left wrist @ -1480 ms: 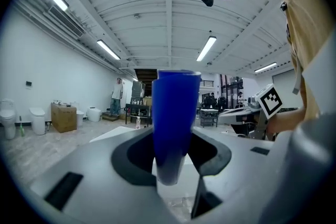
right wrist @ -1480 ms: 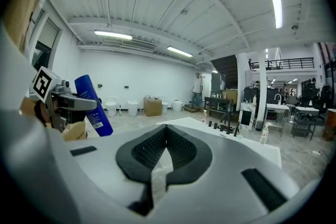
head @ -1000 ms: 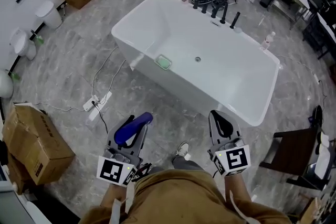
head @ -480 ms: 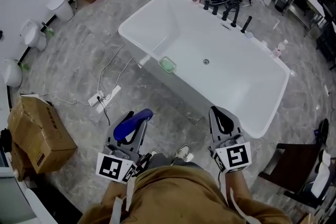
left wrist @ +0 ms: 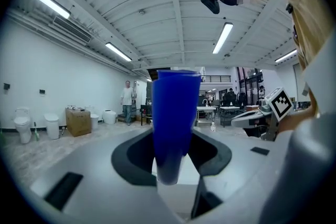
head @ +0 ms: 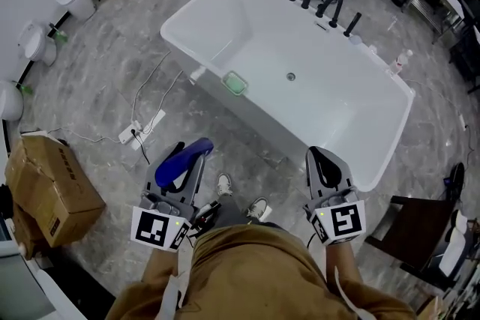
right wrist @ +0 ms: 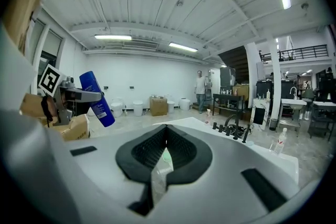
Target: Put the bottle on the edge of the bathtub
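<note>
From the head view, your left gripper (head: 191, 170) is clamped on the blue bottle (head: 178, 167), held over the floor well short of the bathtub (head: 262, 127).

The left gripper view shows its jaws pinching the bottle.

In the right gripper view, your right gripper (right wrist: 166, 127) has its jaws together on nothing.

The pickup looks done. What's left is the carry and setting the bottle on the edge.

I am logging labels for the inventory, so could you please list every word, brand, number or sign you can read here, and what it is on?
No text reads clearly.
Blue bottle: white label with print, too small to read.
Cardboard box: dark print on its side, too blurred to read.
Square markers: black-and-white patterns, no letters.
</note>
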